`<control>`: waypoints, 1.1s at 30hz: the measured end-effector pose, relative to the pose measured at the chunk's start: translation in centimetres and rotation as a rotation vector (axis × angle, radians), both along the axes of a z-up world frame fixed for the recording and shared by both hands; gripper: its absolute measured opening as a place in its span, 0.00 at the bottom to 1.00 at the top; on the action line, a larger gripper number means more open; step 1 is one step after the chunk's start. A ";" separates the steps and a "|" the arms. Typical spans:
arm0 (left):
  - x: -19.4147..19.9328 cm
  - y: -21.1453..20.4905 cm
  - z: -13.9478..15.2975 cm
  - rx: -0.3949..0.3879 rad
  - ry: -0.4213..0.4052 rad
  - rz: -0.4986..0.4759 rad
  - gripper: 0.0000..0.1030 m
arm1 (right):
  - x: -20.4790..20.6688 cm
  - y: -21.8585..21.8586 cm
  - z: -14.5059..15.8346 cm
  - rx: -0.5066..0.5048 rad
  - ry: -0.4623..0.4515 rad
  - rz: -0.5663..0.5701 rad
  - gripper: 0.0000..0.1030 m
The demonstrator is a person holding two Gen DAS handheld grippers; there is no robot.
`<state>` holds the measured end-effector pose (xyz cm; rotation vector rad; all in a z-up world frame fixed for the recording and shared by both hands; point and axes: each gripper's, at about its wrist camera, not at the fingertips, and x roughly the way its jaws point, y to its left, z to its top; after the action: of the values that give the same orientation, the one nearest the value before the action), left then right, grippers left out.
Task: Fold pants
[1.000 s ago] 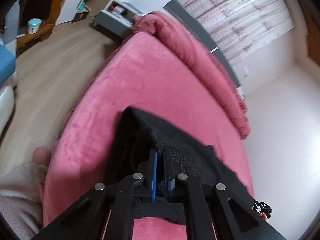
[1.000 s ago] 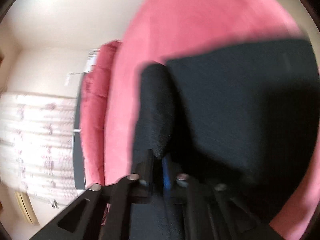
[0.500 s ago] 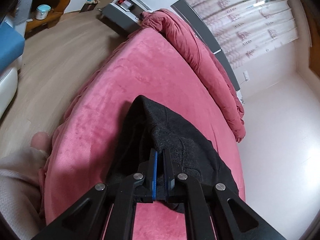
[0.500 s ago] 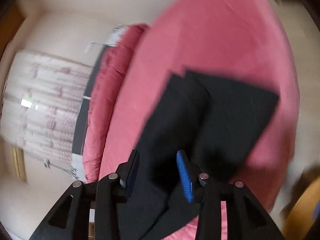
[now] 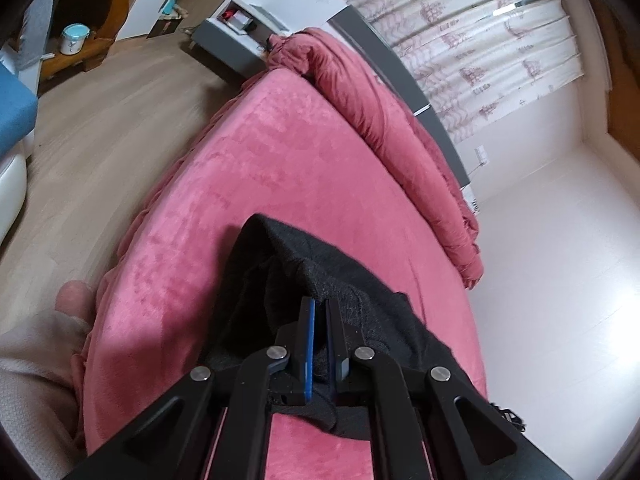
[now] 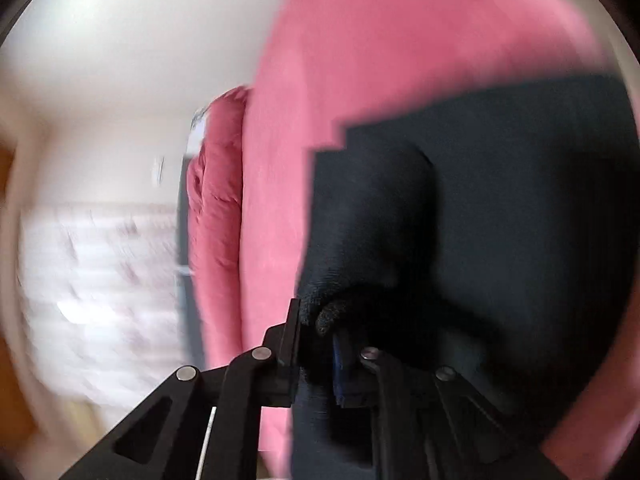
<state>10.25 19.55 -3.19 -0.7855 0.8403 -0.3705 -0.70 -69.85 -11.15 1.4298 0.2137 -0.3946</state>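
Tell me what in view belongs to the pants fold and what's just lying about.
Job: black pants, pinched by left gripper and right gripper, on the pink bed.
Lying about: rolled pink duvet, teal jar, grey nightstand, curtains.

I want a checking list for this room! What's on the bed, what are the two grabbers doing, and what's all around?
Surface: pink bed cover, plush, with a rolled pink blanket along its far edge.
Job's things: black pants on the bed, partly lifted in folds.
Clutter: nothing seen on the bed besides the pants.
Grippers: left gripper jaws shut on the pants; right gripper jaws have just closed, with pants fabric between them.
Cables: nothing seen.
Surroundings: wood floor, patterned curtain, grey bedside unit, teal-lidded jar; a sleeve at the left view's edge.
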 end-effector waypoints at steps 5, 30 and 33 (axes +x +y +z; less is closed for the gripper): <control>-1.2 1.9 1.1 -0.006 -0.027 0.016 0.00 | -3.6 0.8 9.0 -0.370 -0.006 0.055 0.06; -1.8 -6.9 -2.5 0.168 0.023 -0.205 0.51 | 5.8 17.5 -5.3 0.087 0.105 0.466 0.39; -1.3 -6.9 -2.6 0.113 0.028 -0.171 0.56 | 9.5 24.2 -4.5 0.030 0.147 0.604 0.39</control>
<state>8.98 12.69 -5.80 -0.6171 0.9499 -0.4600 8.76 -45.65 -15.70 1.2927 0.7501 0.0025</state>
